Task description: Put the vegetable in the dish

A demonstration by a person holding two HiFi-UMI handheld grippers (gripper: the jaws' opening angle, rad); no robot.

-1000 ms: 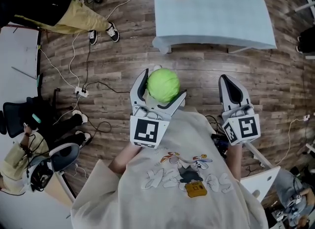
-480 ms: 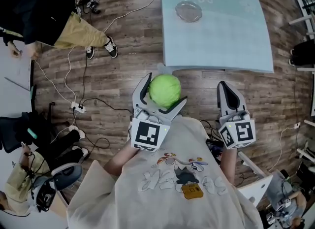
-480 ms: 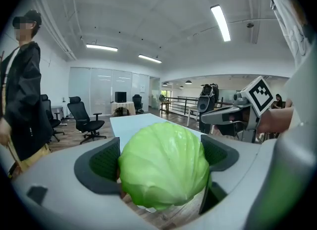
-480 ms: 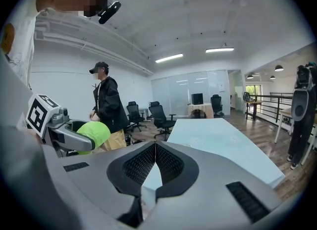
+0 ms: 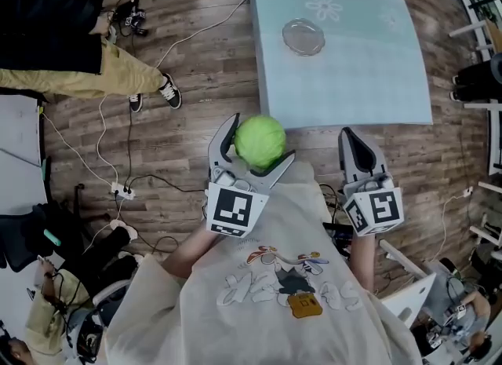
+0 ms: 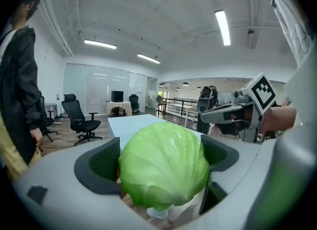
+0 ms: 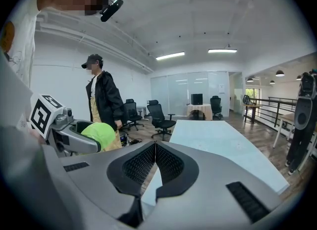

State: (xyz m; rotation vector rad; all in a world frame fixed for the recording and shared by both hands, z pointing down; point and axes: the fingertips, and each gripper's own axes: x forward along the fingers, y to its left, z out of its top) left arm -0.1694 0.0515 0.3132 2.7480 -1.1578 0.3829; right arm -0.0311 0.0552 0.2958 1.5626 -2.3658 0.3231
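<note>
Cabbage sits clamped between the jaws of the left gripper, at the near edge of the table. The glass dish lies well beyond it, with bare tabletop around it. The right gripper hovers empty with its jaws pressed together.

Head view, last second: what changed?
The person has moved up to the table: it and the glass dish now sit nearer in the head view, with the table's near edge just beyond the cabbage. Nothing was taken hold of or let go. Unchanged: the left tool stays shut on the cabbage, and the right tool stays shut and empty.
</note>
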